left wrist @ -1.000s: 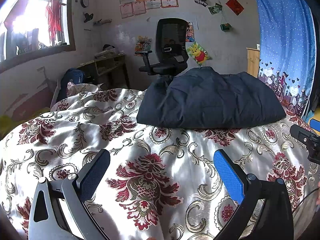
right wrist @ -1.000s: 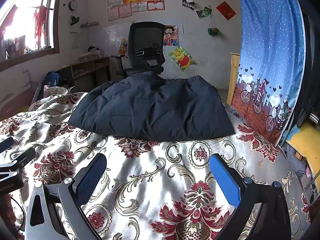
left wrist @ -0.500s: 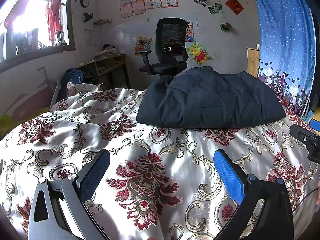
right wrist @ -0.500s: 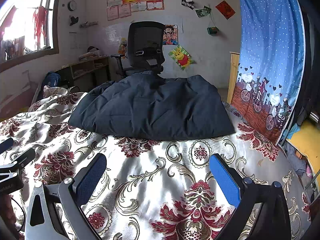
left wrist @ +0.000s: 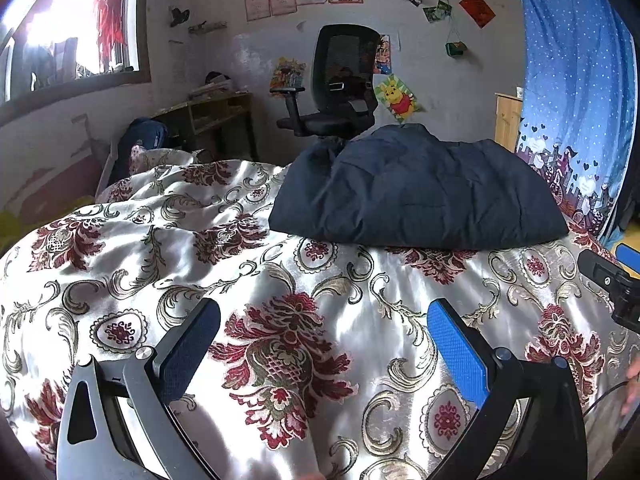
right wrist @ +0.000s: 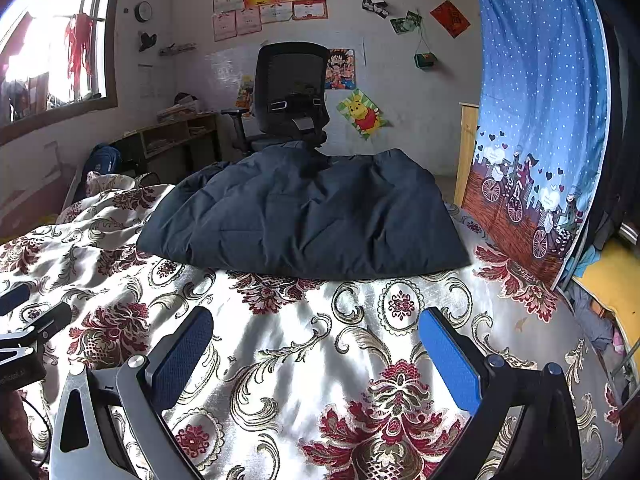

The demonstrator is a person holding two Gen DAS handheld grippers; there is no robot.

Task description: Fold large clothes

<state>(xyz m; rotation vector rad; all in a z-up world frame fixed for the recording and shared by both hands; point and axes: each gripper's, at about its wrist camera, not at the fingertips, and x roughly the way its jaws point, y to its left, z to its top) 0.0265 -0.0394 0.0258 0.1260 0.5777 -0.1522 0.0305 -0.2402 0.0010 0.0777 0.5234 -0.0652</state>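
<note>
Two grippers hover over the near part of the bed, both spread wide with nothing between their pads: the left gripper [left wrist: 324, 344] and the right gripper [right wrist: 316, 344] sit side by side, each one's tip showing at the edge of the other's view. The dark navy padded garment [right wrist: 304, 220] lies as a bulky, already doubled-over bundle toward the far edge of the floral quilt [left wrist: 280, 320], nearer the bed's right side by the blue curtain [right wrist: 540, 100], and well apart from both grippers. An office chair [left wrist: 340, 88] stands beyond the far edge.

The step in hand looks like the reach toward the garment's near hem. To do it well, each gripper should probably travel forward low over the quilt and arrive at one of the two near corners of the bundle, left at the left corner, right at the right. The padding is thick and slippery-looking, so a deep bite through all layers is likely safer than a fingertip pinch. The glossy quilt could bunch up and be caught along with the hem; lifting slightly before closing should avoid that.
</note>
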